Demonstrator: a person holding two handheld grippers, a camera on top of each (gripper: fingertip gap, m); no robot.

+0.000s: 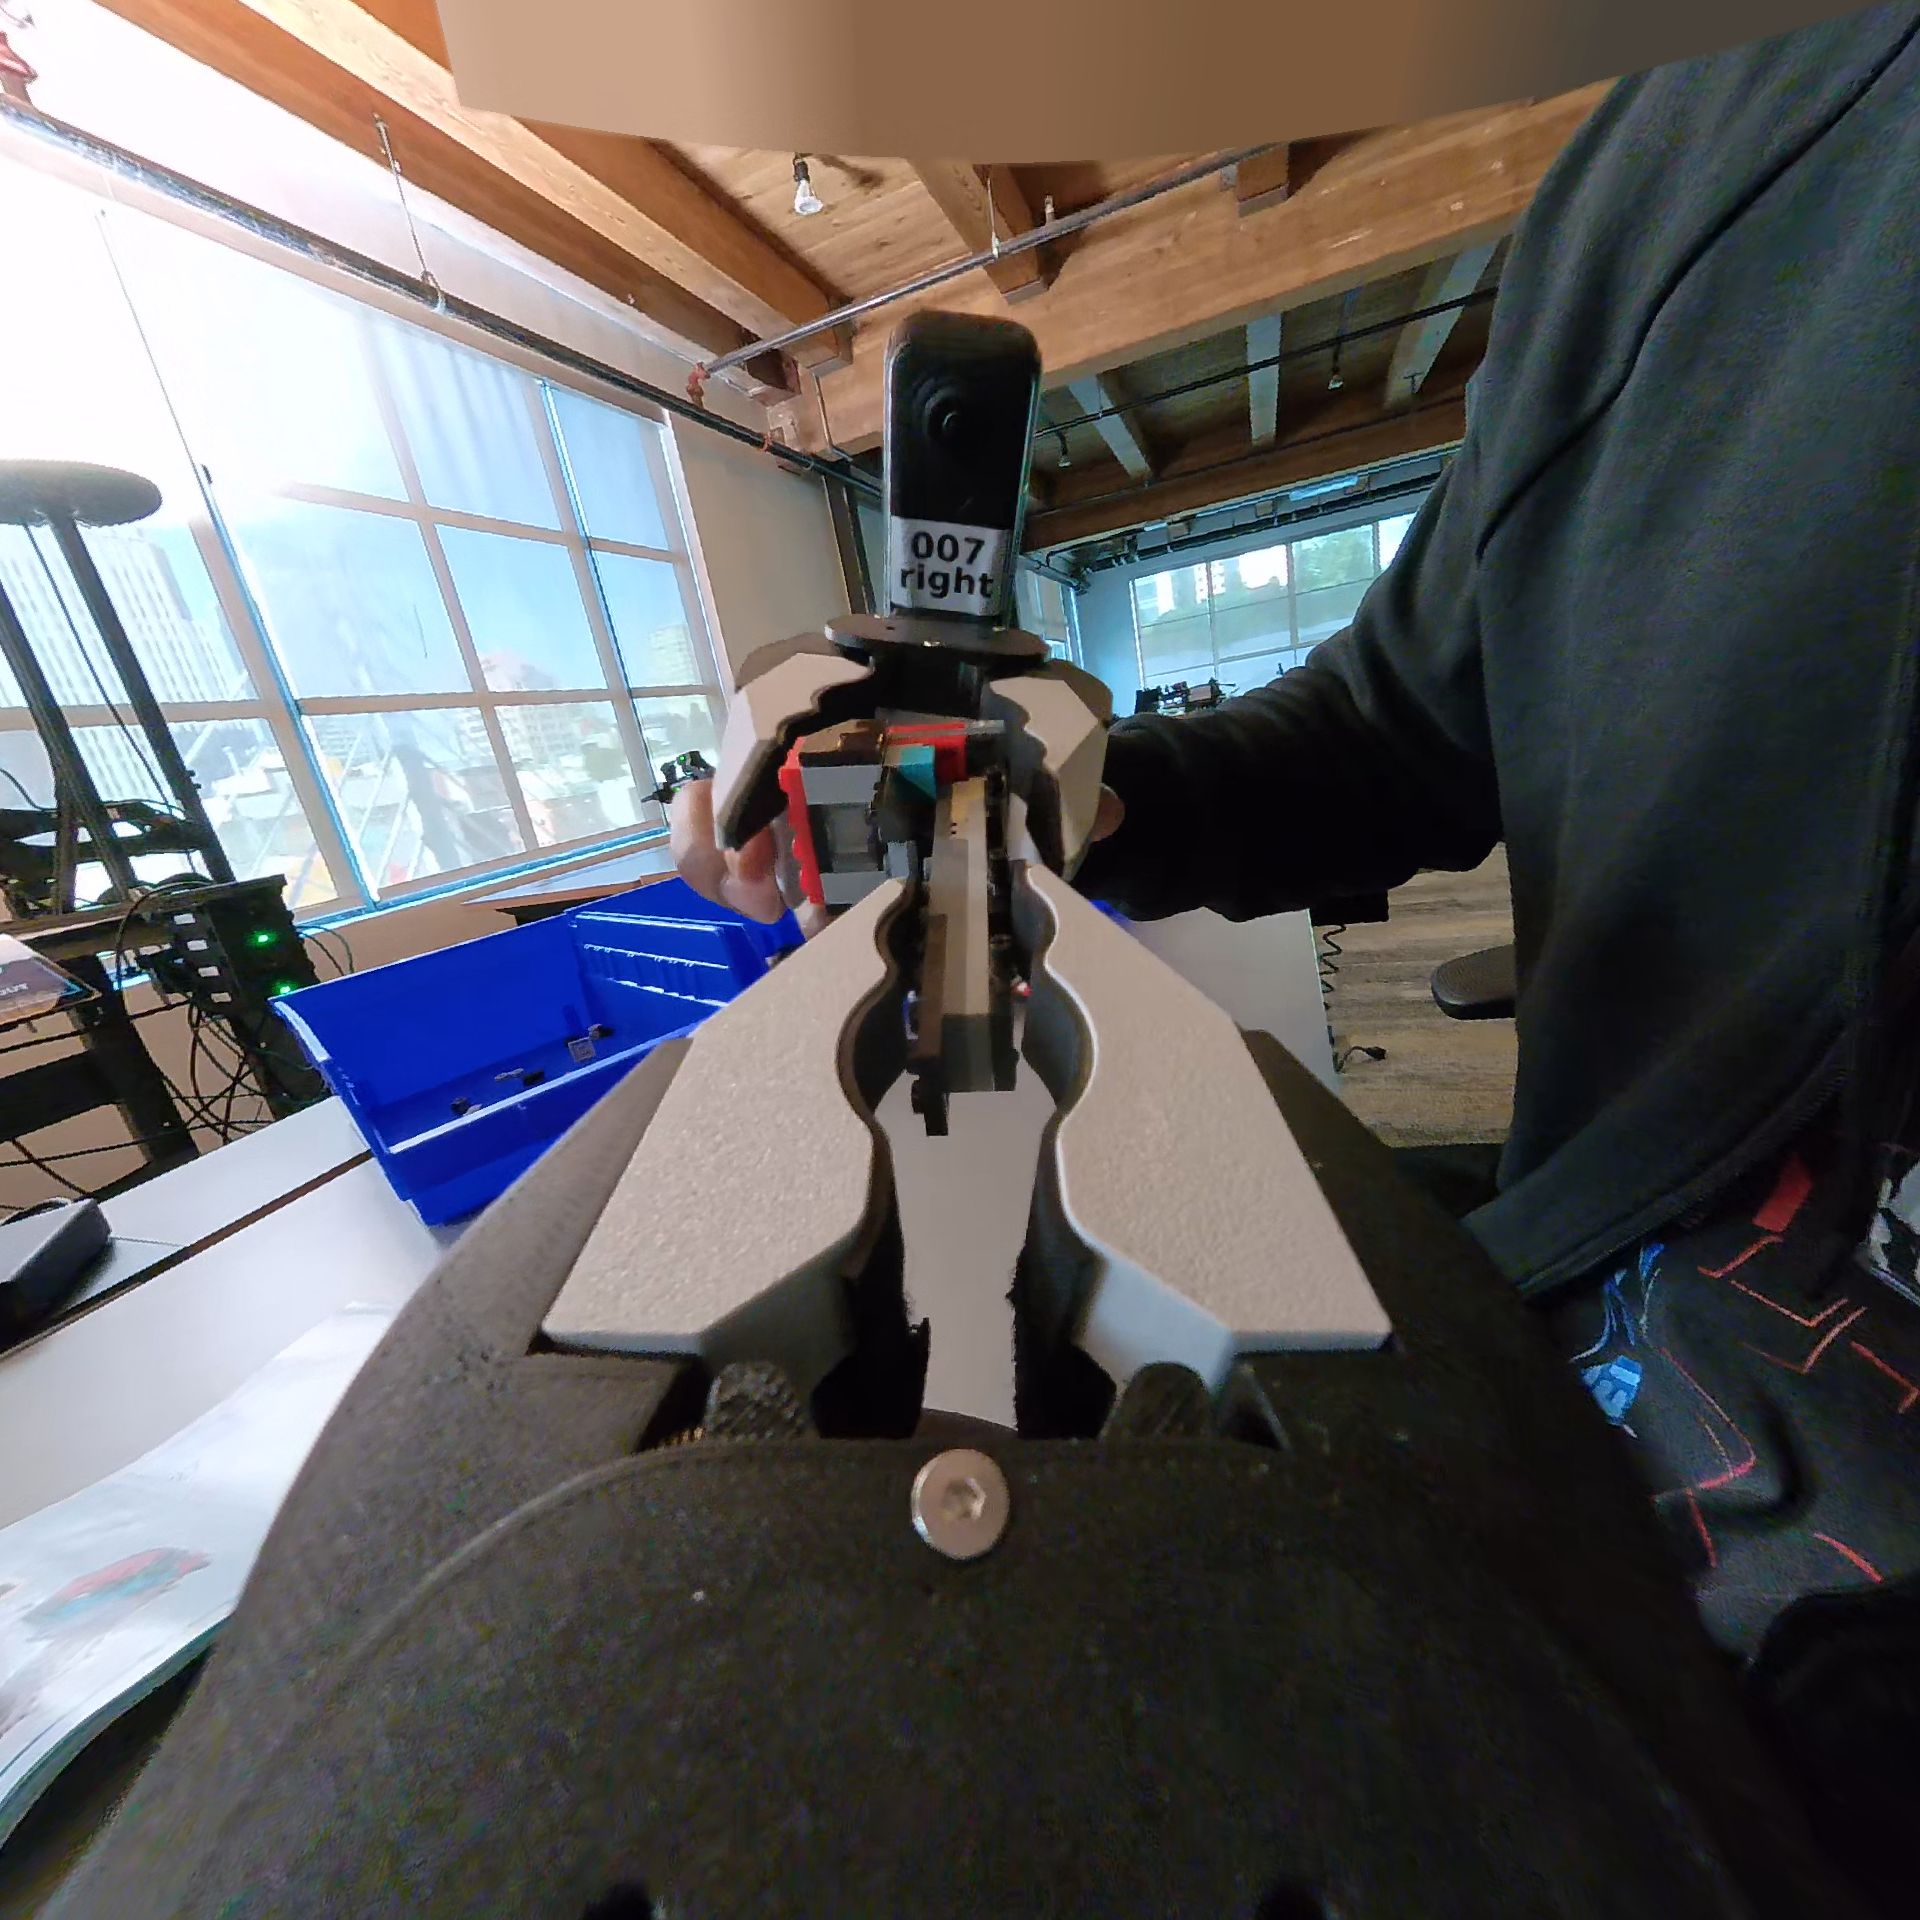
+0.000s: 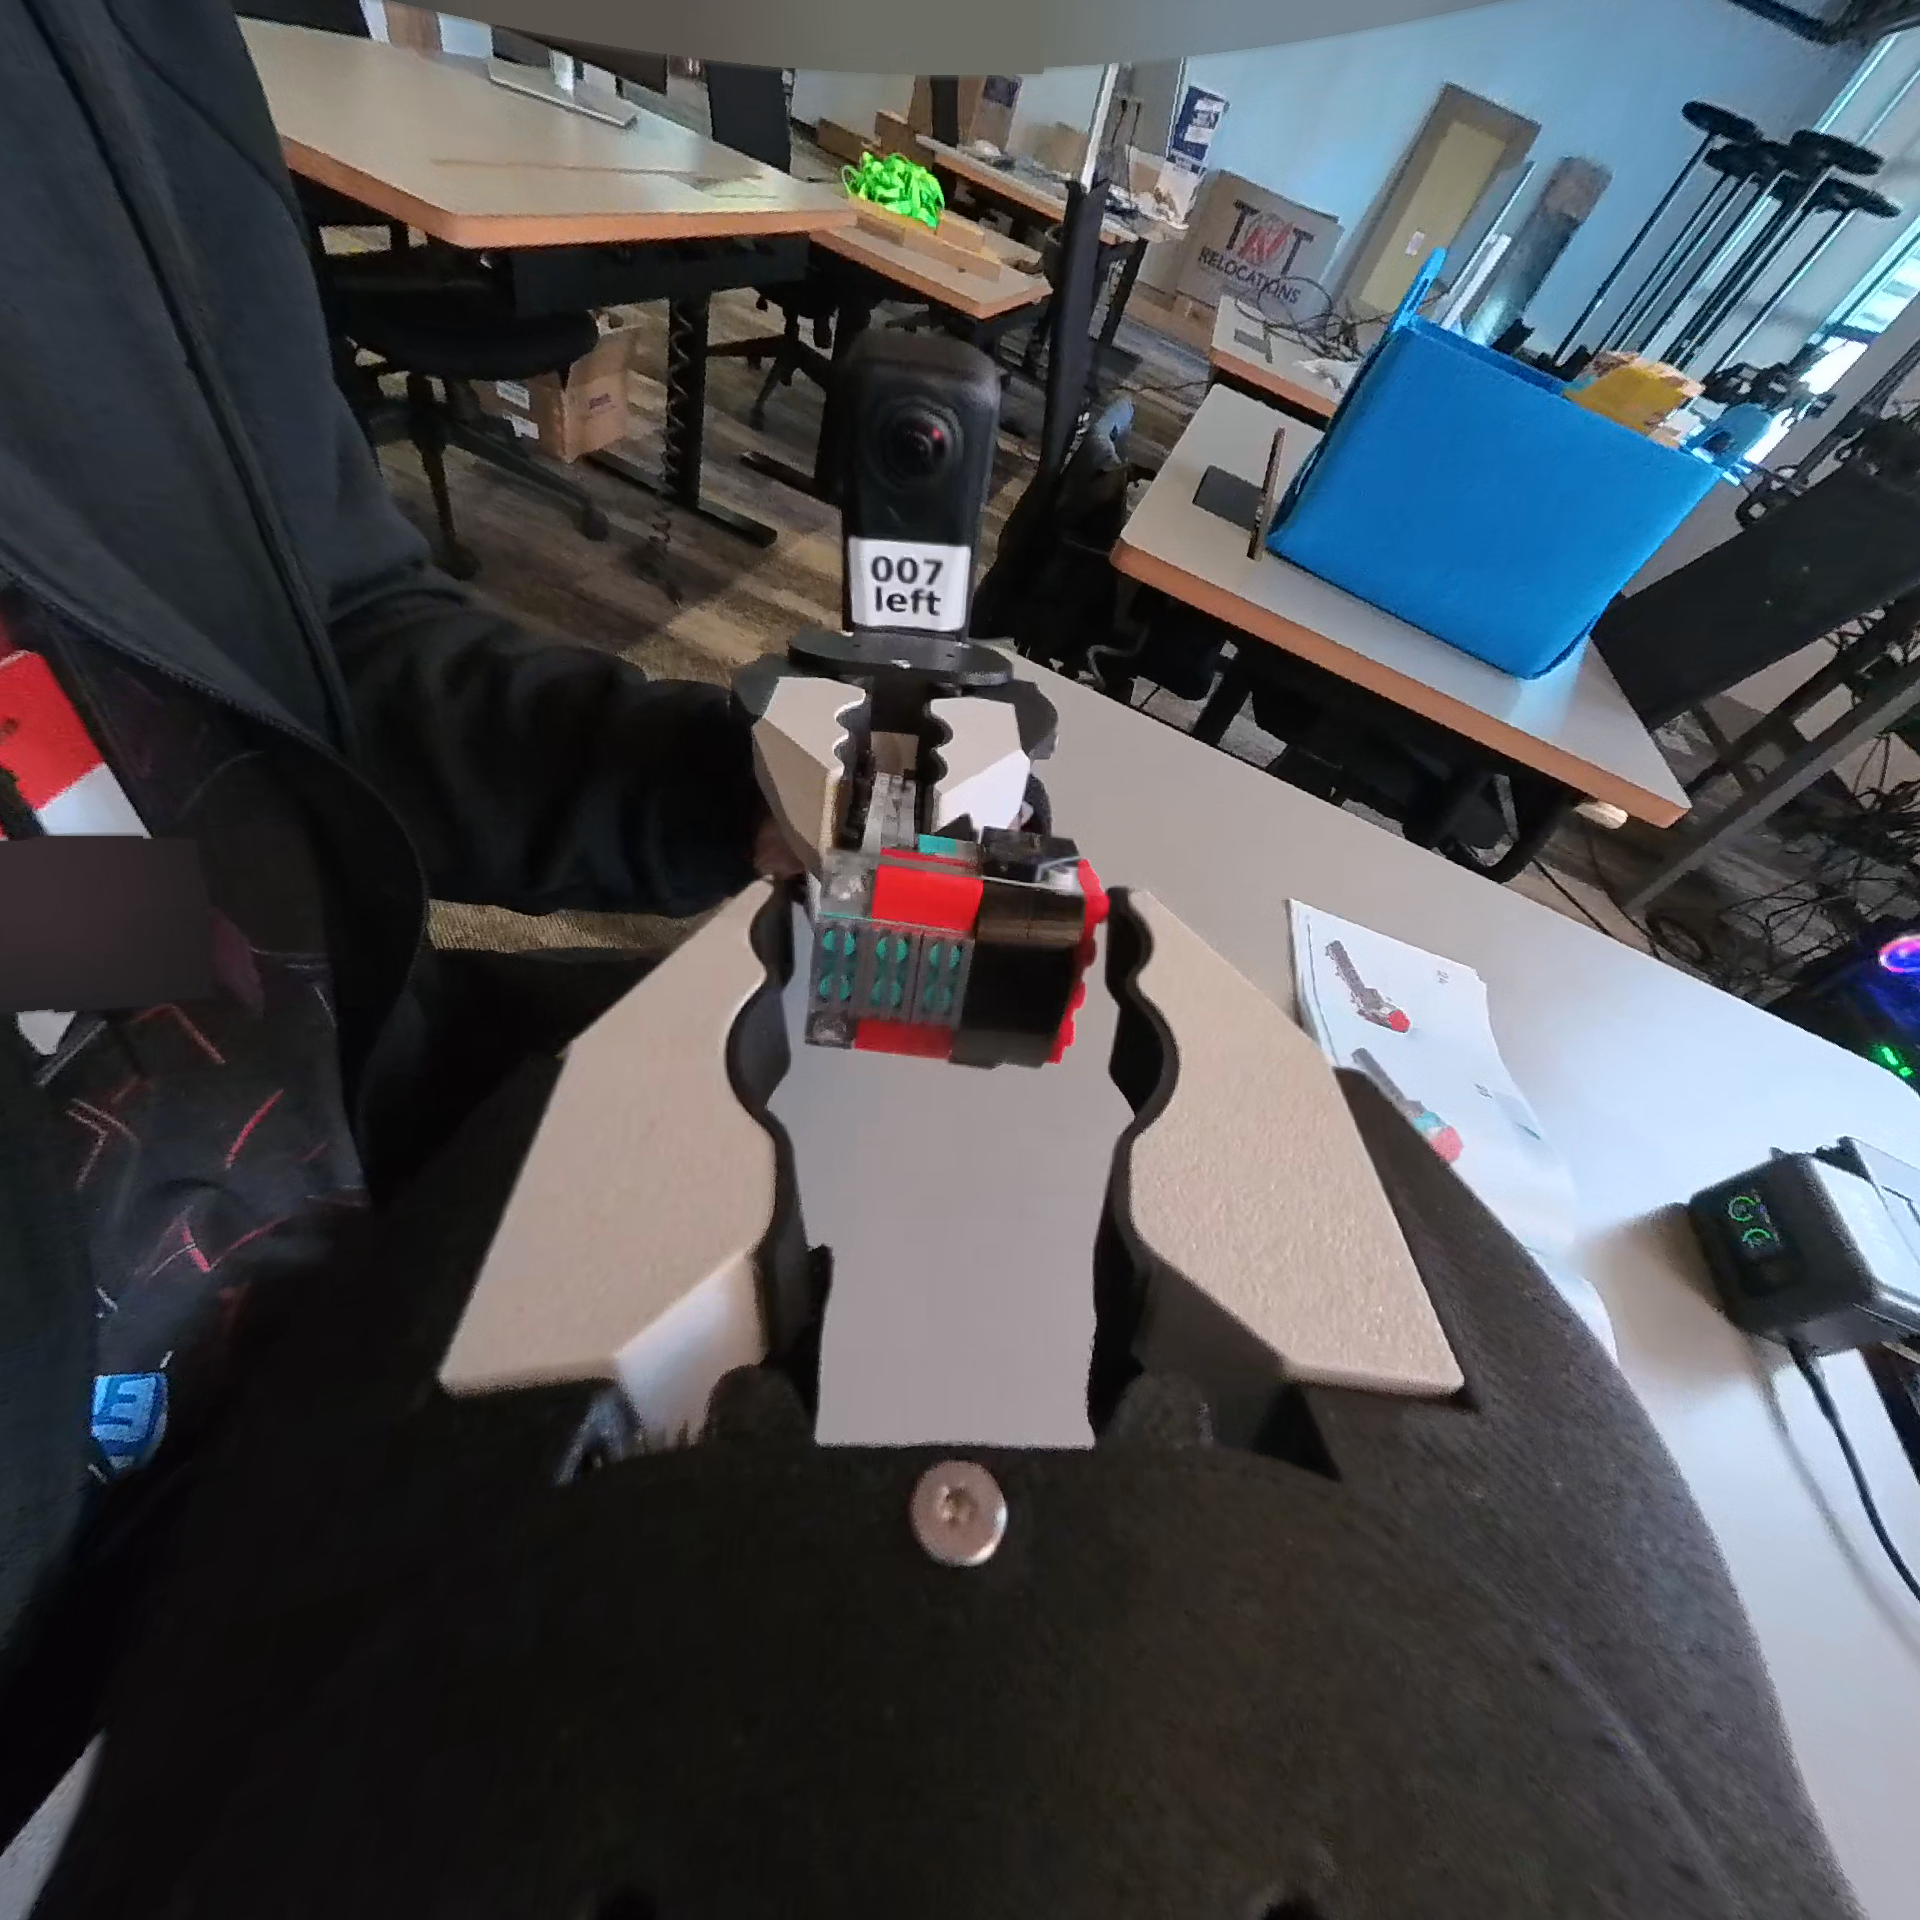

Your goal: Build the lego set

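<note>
Holding the lego model [image 2: 940, 961] up in the air between the two tools, you have it well off the white table [image 2: 1195, 831], in front of your dark jacket. Starting at the left: your left gripper [image 1: 961, 935] has its fingers drawn in narrow on the long grey and black spine of the model, which runs straight down the slot between them, so this end looks properly pinched. Moving to the middle, the model swells into a chunky block of red, black, grey and teal bricks, with the studs of the teal pieces facing the right wrist camera. Further right, your right gripper [image 2: 945, 914] stands with its fingers spread fairly wide around that block; the right fingertip sits close against the red edge, yet whether both pads truly press on it you cannot tell from these views. Past it, the instruction booklet [image 2: 1392, 1018] lies open on the table, and a blue bin [image 1: 499, 1029] holding a few loose parts sits behind. Judge the model as light and stiff but only friction-joined, so a twist or hard squeeze could pop plates apart. Take hold across the flat brick faces, not on the thin protruding bits.
</note>
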